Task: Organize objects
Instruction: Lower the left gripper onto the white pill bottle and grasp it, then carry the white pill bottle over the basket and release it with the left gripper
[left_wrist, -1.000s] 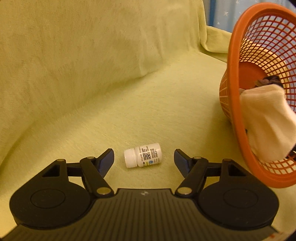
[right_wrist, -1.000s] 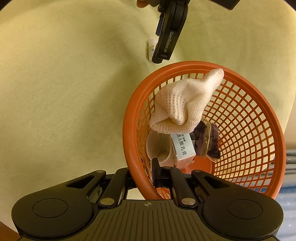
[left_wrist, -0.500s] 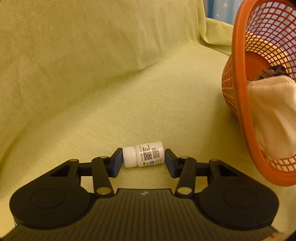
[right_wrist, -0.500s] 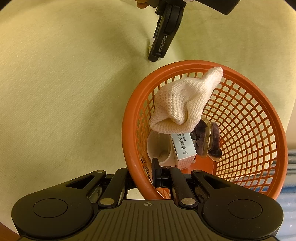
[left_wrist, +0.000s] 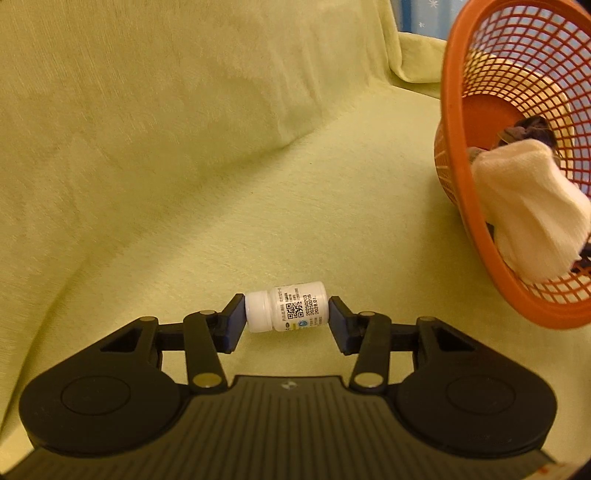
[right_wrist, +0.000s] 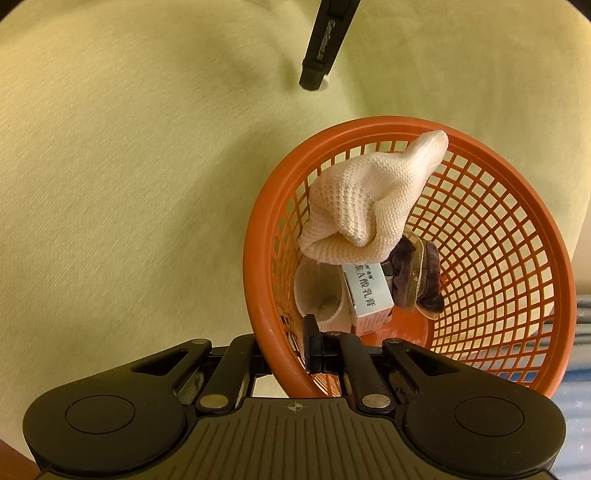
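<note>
Closest in the left wrist view, the left claw (left_wrist: 286, 315) grips a small white bottle (left_wrist: 286, 311) lying crosswise, one pad on its cap end and the other on its base, with the printed label facing up. Beyond the bottle spreads a yellow-green sofa cover (left_wrist: 184, 166), its seat running up into the backrest. To the right of this claw and farther off, an orange basket (left_wrist: 458, 155) tilts its mouth toward the camera, with a cream cloth (left_wrist: 528, 218) spilling toward the rim and a dark item (left_wrist: 532, 129) deeper inside. The right wrist view shows what the left cannot: the right claw (right_wrist: 295, 347) is closed on the basket's near rim (right_wrist: 258, 295), one finger outside, the other inside the wall. Just past its fingertips lie a white cup (right_wrist: 317, 284) and a small box (right_wrist: 367, 291) with printed characters, both partly hidden under the cloth (right_wrist: 369, 206), with the dark brown item (right_wrist: 417, 280) to the right of the box. Farthest away, one finger of the left claw shows side-on, covering nearly all of the bottle.
</note>
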